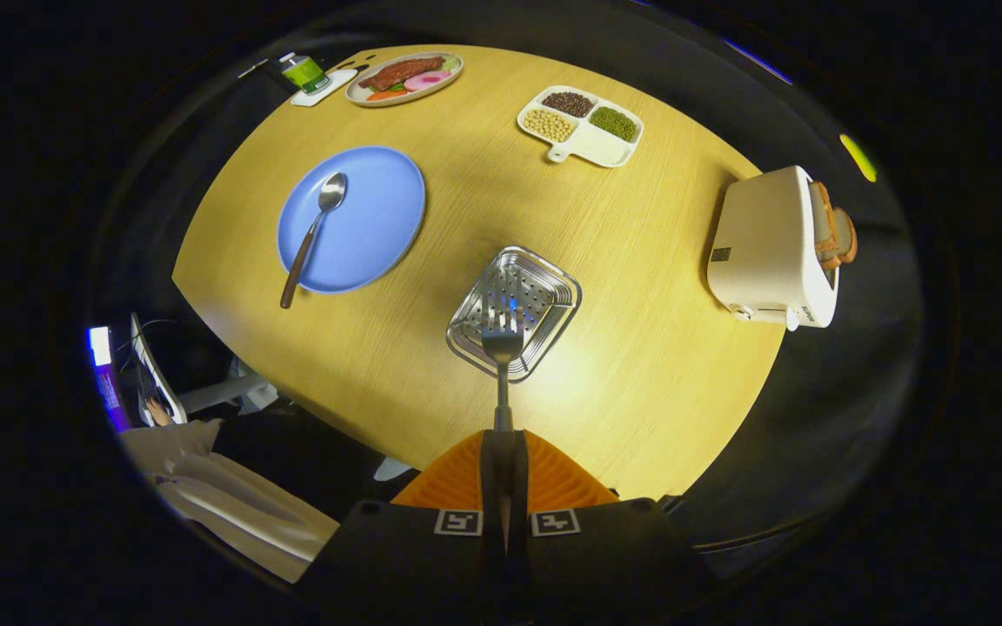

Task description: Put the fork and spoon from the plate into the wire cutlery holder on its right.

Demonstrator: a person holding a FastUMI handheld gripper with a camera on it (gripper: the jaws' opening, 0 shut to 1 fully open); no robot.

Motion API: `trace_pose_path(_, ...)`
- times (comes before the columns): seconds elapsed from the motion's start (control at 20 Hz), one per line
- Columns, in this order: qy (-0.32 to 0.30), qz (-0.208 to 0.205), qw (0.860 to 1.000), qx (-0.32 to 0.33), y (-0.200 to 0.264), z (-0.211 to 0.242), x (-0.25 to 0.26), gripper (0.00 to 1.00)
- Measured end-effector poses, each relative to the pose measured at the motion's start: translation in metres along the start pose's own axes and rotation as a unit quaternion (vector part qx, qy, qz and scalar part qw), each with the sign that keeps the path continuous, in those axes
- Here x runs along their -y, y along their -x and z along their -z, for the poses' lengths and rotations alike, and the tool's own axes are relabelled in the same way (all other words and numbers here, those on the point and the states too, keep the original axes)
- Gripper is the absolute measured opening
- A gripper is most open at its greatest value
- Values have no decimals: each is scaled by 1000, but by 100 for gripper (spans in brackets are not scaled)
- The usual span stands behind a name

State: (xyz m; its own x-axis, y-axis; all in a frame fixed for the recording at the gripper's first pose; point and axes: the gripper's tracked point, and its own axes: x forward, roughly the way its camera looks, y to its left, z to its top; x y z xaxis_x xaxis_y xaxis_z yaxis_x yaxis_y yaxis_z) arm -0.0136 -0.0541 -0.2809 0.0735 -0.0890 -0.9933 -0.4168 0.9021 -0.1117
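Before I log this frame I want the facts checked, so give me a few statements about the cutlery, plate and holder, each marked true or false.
1. The hand-held gripper is shut on the fork. True.
2. The fork's tines are over the holder. True.
3. The spoon is already in the holder. False: it lies on the blue plate.
4. The holder stands left of the plate. False: it stands to the plate's right.
5. The toaster holds bread. True.
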Motion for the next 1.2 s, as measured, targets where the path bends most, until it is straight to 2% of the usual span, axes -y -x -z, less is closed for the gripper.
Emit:
trace_pose_path(0.4,-1,-17,996,-91,-39,-10,10,7)
trace_pose_path(0.55,-10,-19,995,-102,-48,-18,9,7)
trace_pose_path(0.75,-18,-21,995,-95,-51,-27,8,14)
trace_pose_path(0.85,-17,-24,997,-75,-48,-31,6,35)
trace_pose_path(0.95,-30,-38,998,-49,-44,-37,0,75)
trace_pose_path(1.0,-44,-43,998,-32,-40,-41,-1,87)
trace_pose_path(1.1,-78,-52,996,13,-31,-51,-3,99)
trace_pose_path(1.2,-104,-56,991,62,-17,-61,-6,100)
